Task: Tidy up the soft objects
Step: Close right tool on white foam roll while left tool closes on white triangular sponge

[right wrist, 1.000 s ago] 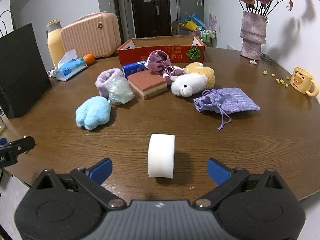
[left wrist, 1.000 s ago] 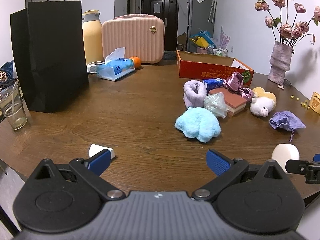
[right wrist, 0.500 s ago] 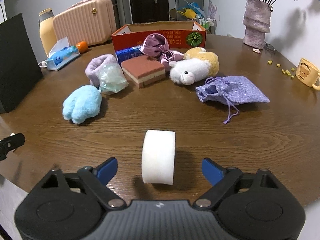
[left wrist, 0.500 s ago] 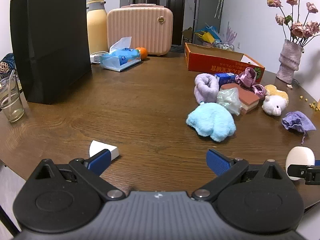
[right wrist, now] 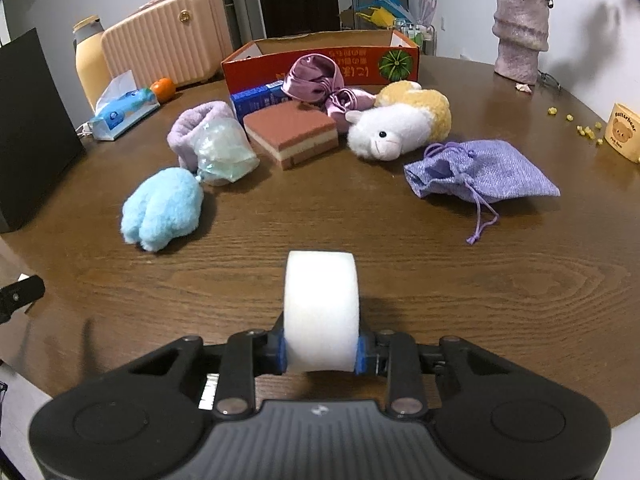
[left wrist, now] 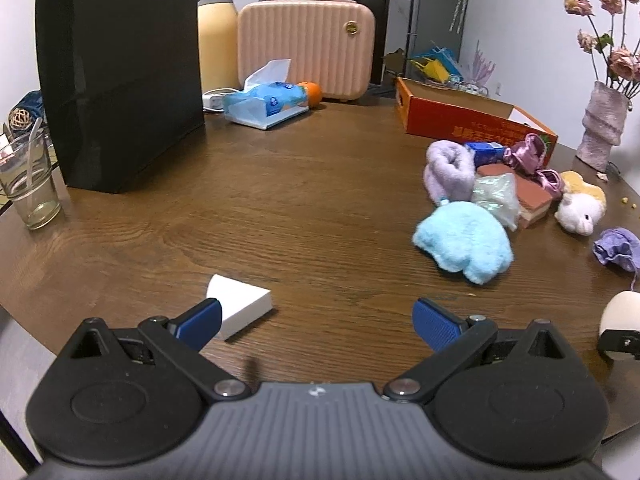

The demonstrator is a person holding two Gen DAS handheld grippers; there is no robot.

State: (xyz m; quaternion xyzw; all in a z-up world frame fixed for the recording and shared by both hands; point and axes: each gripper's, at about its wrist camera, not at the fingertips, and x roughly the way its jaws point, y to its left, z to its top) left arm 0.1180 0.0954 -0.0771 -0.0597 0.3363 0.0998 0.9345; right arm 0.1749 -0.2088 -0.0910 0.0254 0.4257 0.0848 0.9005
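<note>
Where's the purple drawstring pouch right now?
In the right wrist view the purple drawstring pouch lies flat on the table's right half, just right of and nearer than the white plush sheep, with the yellow bear mug further right.

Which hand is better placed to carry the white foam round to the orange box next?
Right. The right claw is already shut on the white foam round, with the orange box straight ahead. The left claw is open, holds nothing and sits by a white wedge.
</note>
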